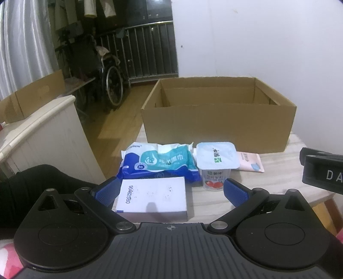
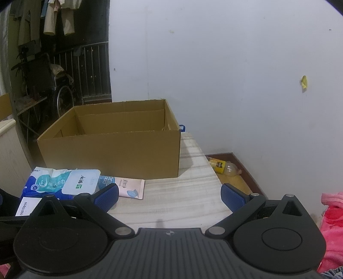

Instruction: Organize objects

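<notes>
Both hand-held grippers, left [image 1: 170, 191] and right [image 2: 169, 194], spread apart; ribbed blue pads; smooth rectangular white box [image 1: 151, 198] lower centre; matte cardboard box [image 1: 218, 122] behind.

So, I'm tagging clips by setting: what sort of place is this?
Most likely a lived-in home, not a lab or shop. Clothes hang in the back, a wheelchair is parked on a wood floor, and household goods like a wipes pack lie on a small table.
</notes>
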The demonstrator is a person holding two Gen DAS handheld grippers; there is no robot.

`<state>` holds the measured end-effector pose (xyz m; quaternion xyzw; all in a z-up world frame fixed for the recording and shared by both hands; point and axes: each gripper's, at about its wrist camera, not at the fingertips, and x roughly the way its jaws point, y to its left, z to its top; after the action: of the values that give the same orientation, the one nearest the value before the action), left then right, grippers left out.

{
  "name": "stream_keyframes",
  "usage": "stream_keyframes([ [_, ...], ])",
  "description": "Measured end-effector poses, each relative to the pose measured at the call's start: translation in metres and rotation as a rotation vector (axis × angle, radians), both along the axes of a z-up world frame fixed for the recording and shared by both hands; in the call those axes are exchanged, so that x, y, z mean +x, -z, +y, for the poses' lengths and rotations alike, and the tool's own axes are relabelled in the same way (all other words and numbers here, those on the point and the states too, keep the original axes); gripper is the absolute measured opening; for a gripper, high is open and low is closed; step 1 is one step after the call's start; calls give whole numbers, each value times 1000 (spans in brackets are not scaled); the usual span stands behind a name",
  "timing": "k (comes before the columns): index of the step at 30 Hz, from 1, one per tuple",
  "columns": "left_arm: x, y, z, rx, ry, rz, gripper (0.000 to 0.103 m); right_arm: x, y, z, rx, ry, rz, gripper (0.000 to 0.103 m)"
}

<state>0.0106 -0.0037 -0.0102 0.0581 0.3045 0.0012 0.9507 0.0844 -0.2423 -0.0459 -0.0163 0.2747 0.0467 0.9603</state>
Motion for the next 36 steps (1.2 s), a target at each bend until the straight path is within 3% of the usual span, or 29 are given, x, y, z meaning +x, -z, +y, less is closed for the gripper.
stream_keyframes([
  [36, -1, -1, -2, 15, -42, 5, 103, 0, -1, 0, -1, 1, 1, 103],
])
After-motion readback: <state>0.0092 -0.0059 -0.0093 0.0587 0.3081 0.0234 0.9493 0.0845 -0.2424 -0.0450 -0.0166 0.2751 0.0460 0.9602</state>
